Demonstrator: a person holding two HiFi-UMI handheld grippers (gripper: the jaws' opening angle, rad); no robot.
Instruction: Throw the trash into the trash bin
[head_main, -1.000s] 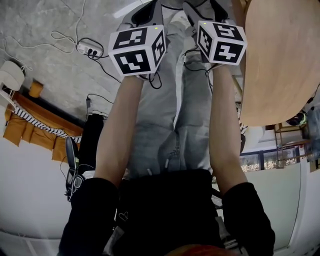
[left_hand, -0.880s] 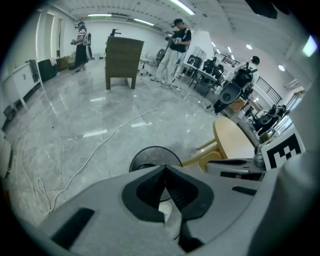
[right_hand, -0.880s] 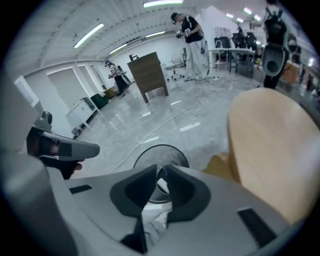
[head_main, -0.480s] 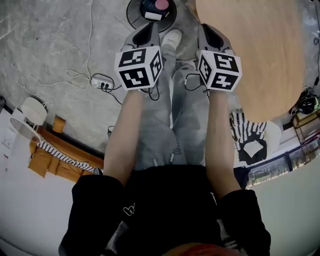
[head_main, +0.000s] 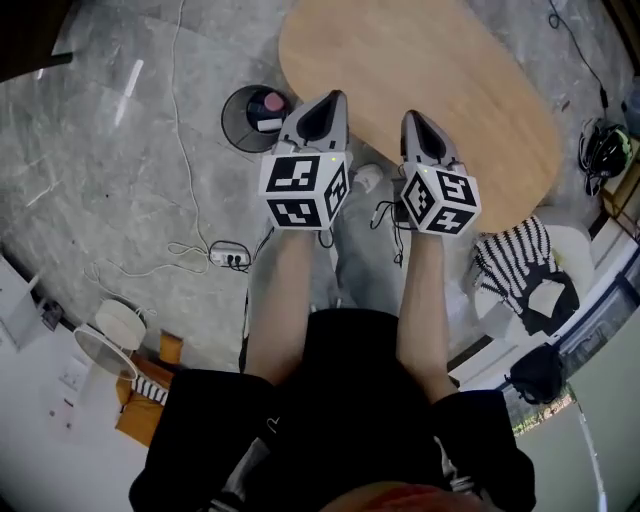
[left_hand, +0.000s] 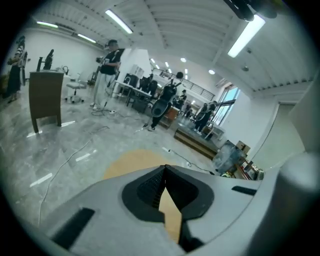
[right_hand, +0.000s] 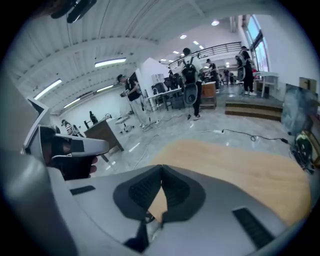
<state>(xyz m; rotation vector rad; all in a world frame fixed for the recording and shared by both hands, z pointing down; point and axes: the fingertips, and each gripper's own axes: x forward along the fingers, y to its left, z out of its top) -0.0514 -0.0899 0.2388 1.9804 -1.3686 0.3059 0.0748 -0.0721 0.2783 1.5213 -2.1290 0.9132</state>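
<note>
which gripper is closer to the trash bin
Left. In the head view the left gripper shows just right of the bin; the right gripper is farther right, seen against the table.

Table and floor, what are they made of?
The oval table looks like pale wood or wood veneer, matte, with an even tan top. The floor looks like polished grey stone or tile: marbled veins and glossy light streaks.

The person holds the left tool (head_main: 331, 99) and the right tool (head_main: 414, 120) side by side over the near edge of an oval wooden tabletop (head_main: 460, 90), both tips closed. A round dark bin (head_main: 232, 116) with a pink thing (head_main: 272, 102) inside stands beside the tabletop on the grey floor (head_main: 110, 180). A power strip (head_main: 230, 257) lies nearer the person.
</note>
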